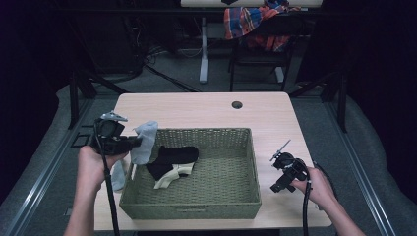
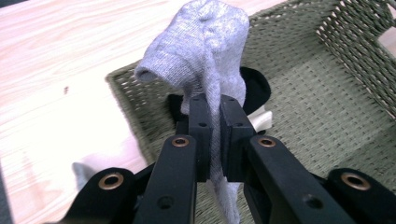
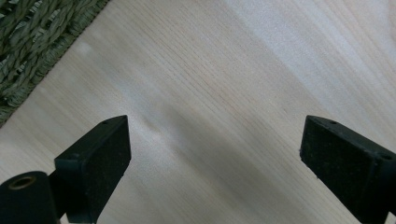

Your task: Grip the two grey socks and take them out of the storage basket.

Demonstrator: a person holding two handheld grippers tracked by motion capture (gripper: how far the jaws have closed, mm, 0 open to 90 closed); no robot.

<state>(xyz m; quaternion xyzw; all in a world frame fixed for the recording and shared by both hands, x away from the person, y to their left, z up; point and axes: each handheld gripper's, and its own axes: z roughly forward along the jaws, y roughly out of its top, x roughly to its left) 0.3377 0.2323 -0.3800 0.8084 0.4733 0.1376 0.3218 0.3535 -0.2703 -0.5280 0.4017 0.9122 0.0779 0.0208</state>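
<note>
Left gripper view: fingers pinch grey sock; right gripper wide apart.

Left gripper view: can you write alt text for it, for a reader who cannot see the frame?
The left gripper has its two black fingers shut on a grey sock, held up over the corner of a woven green basket. A black sock lies in the basket behind it, and the light wooden table lies to the left.
</note>
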